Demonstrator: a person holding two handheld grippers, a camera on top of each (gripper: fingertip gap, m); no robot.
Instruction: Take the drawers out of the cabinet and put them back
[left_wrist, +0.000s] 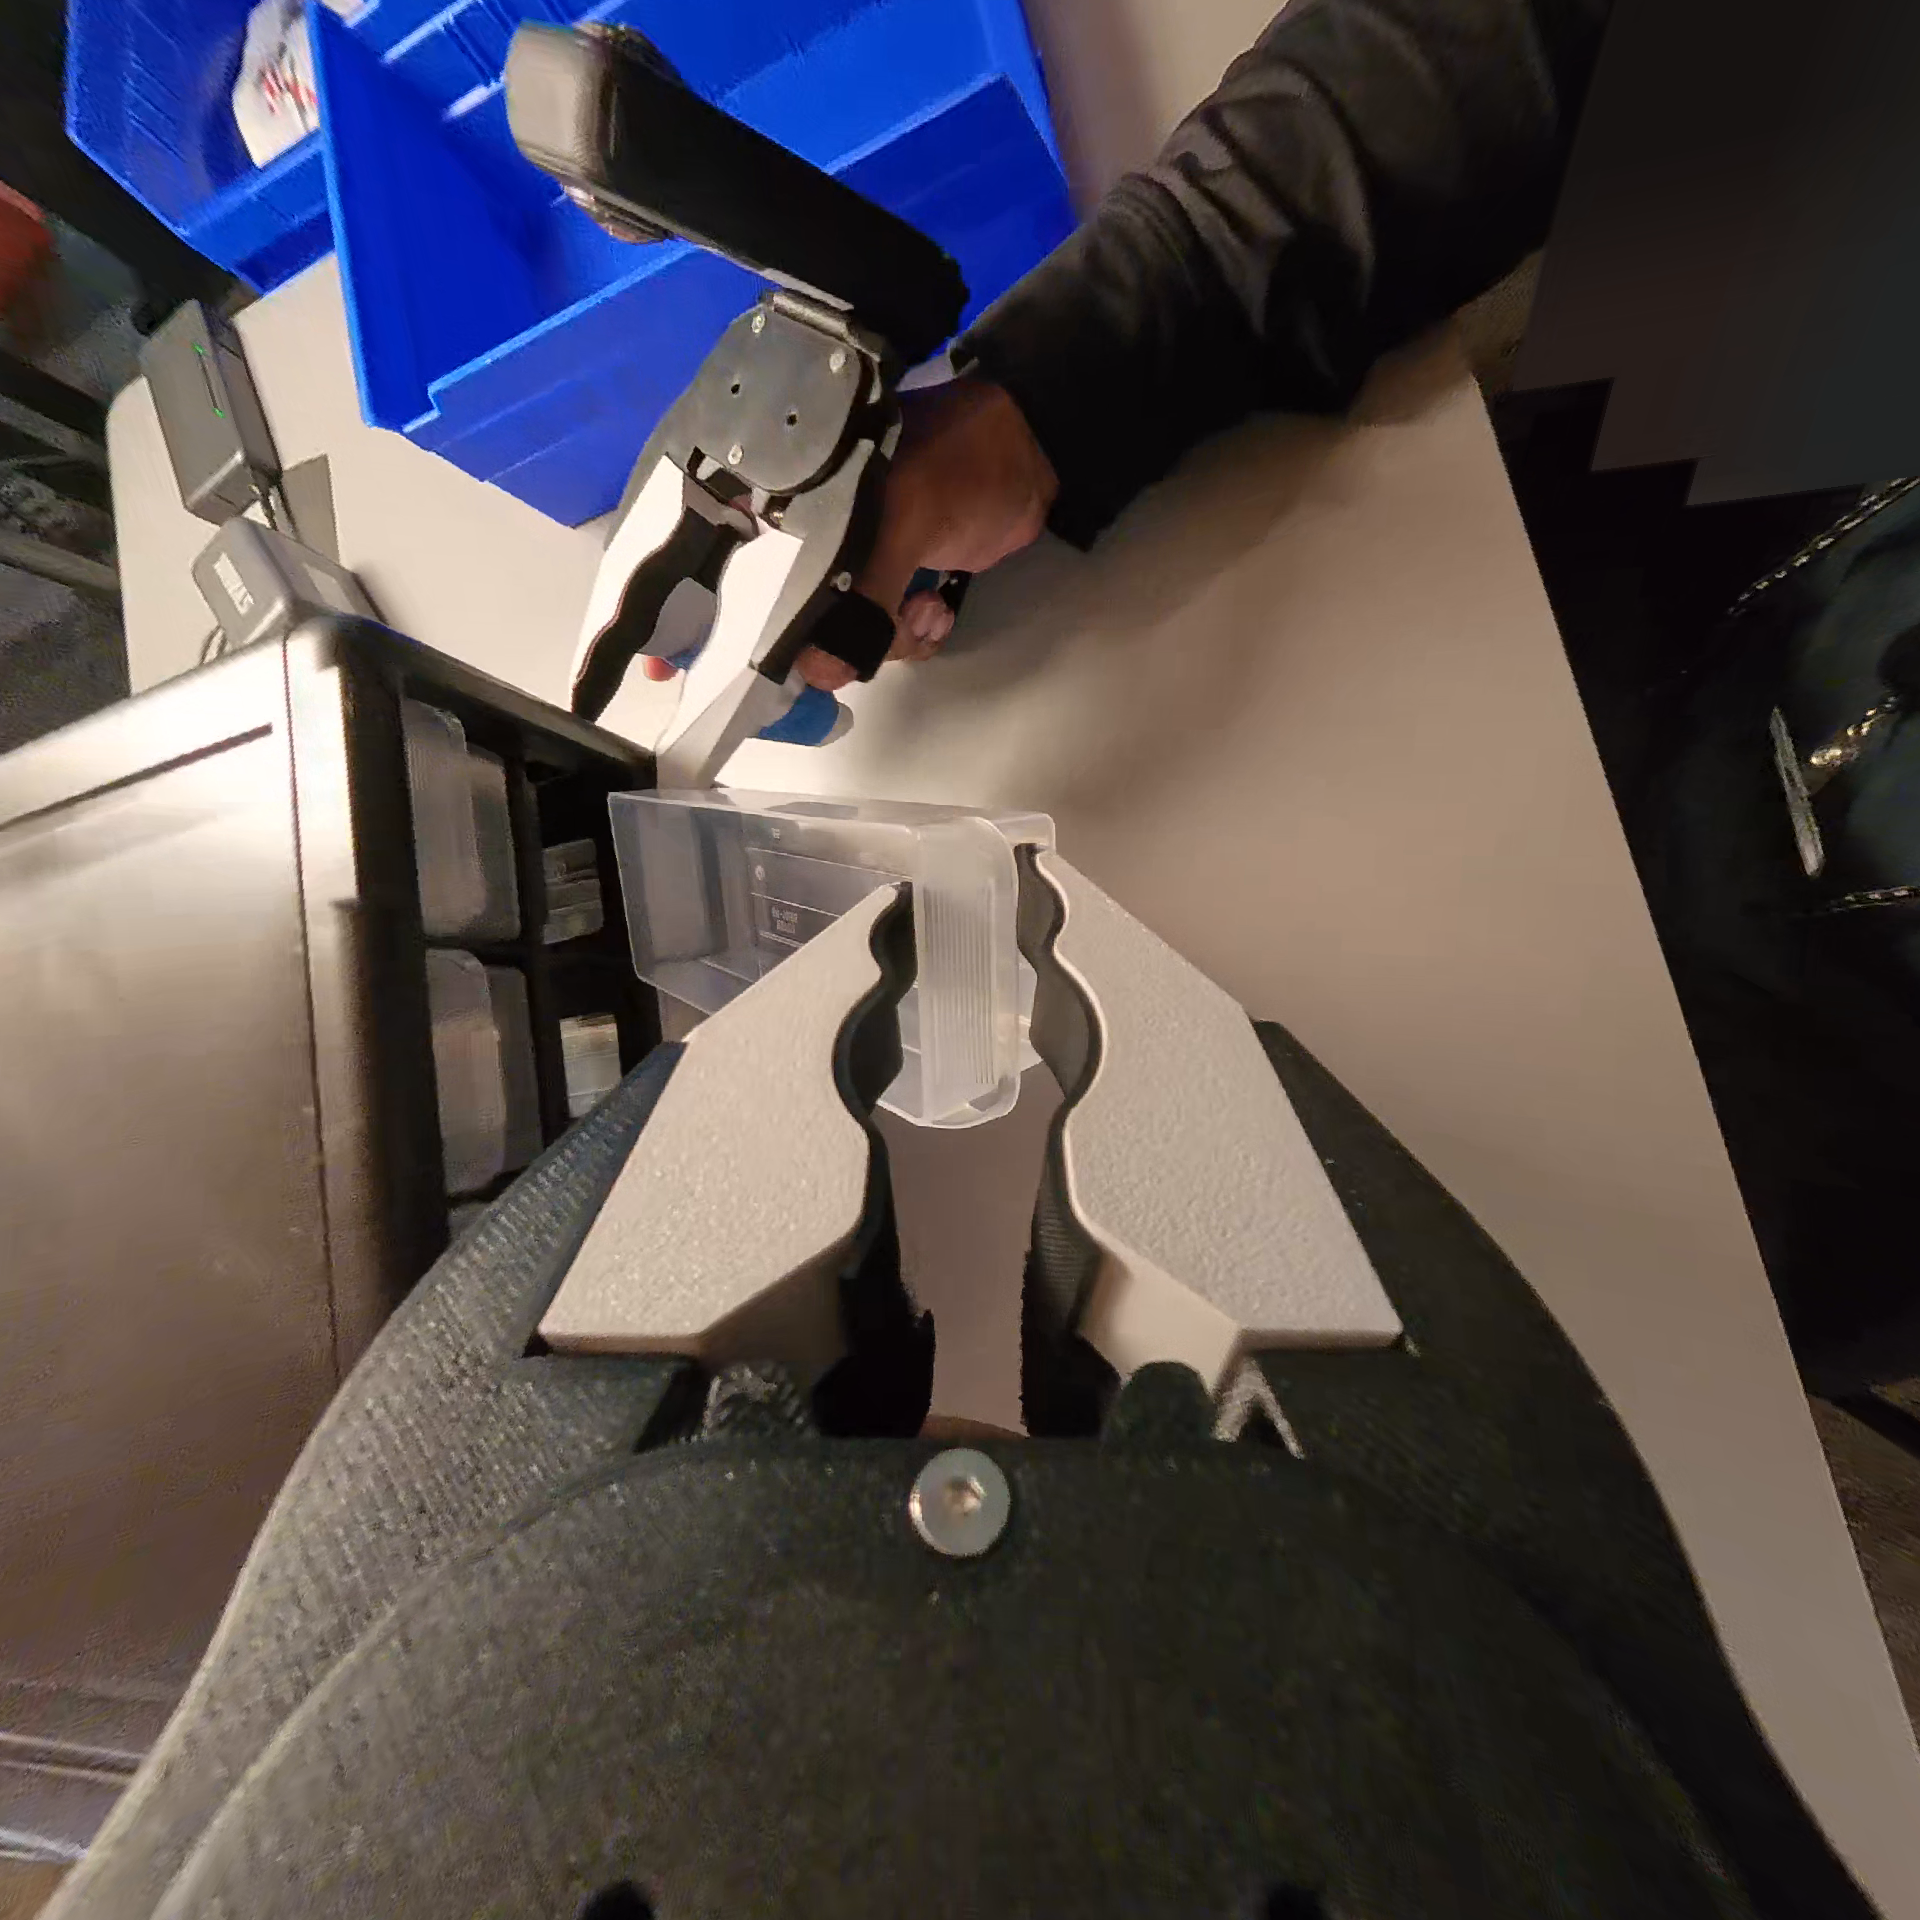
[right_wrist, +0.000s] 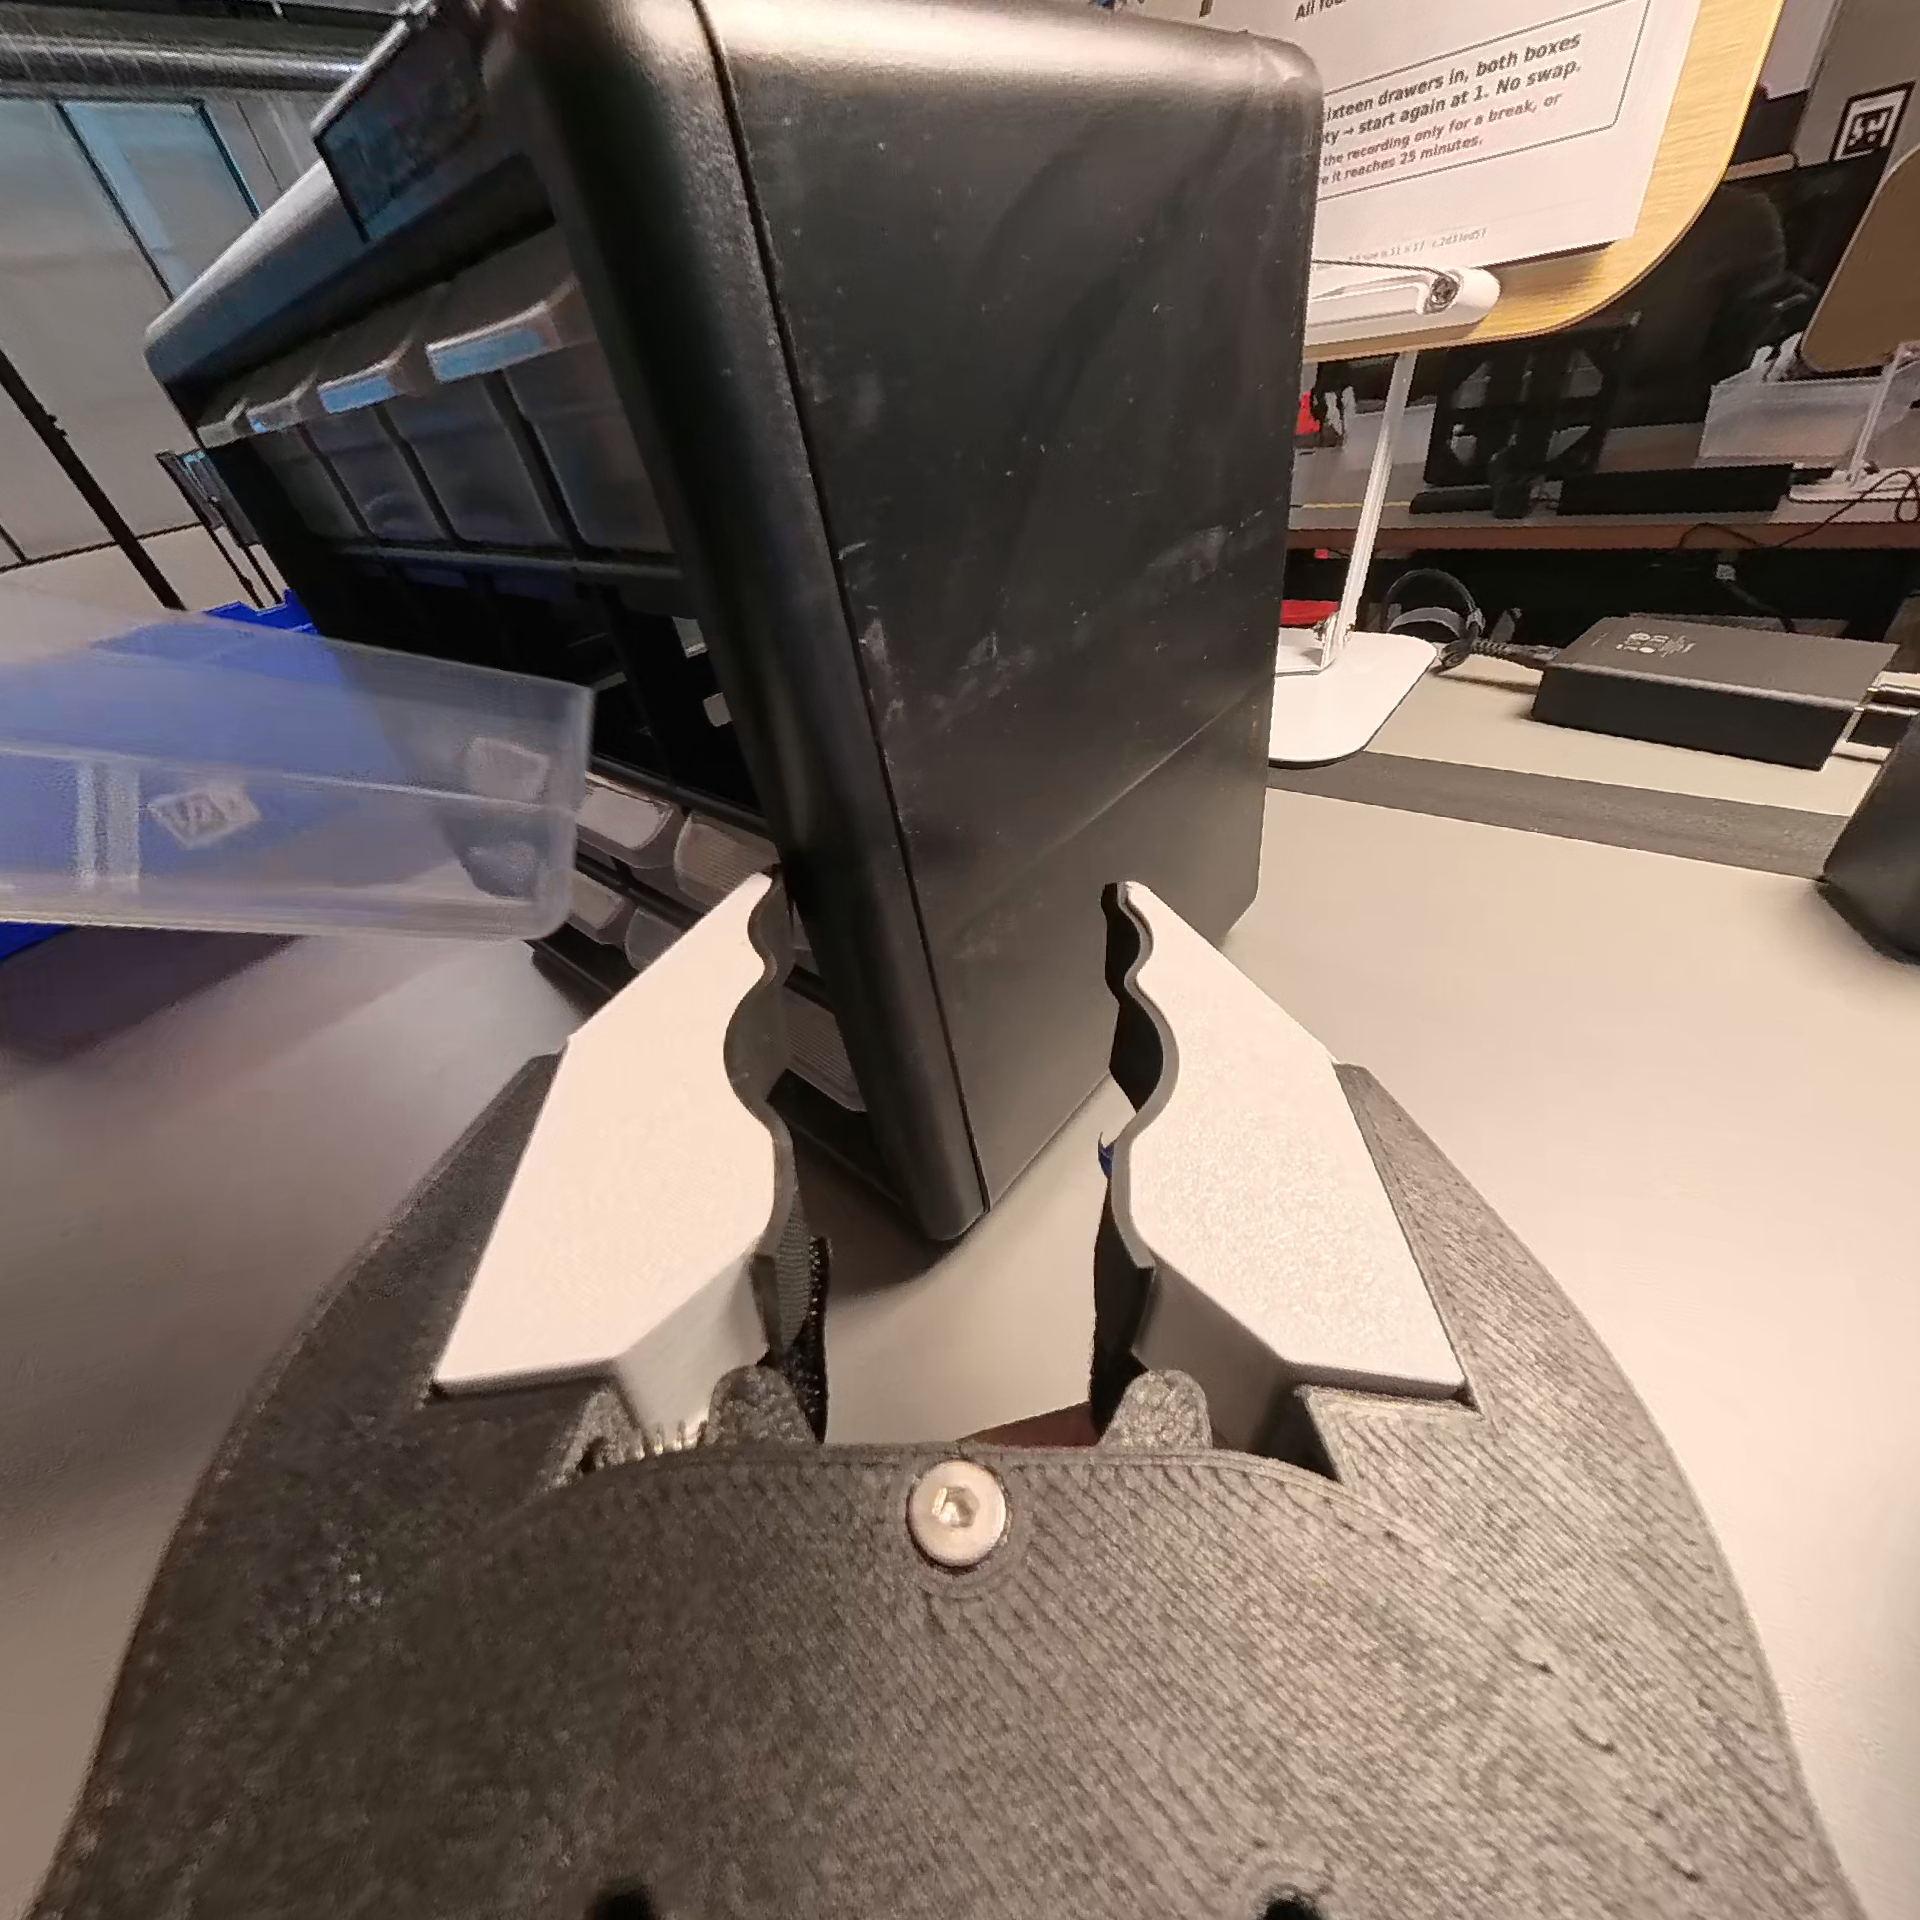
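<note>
Paper sheet (right_wrist: 1475, 125) bearing printed text stands behind black cabinet (right_wrist: 1039, 520).

We read this as a lab or workshop bench in an office-like room. The work surface is a pale grey table (right_wrist: 1507, 1039). At 11 o'clock in the left wrist view sit blue plastic storage bins (left_wrist: 582, 312), with a small black electronic unit (left_wrist: 213, 416) at 9 to 10 o'clock showing a green indicator. In the right wrist view, at 1 o'clock, a printed instruction sheet (right_wrist: 1475, 135) rests on a white stand (right_wrist: 1351, 665). At 3 o'clock lies a black power brick (right_wrist: 1704, 686) with cabling. Behind it, further benches (right_wrist: 1558, 520) carry dark equipment. A fiducial marker tag (right_wrist: 1875, 125) is visible at 2 o'clock.
</note>
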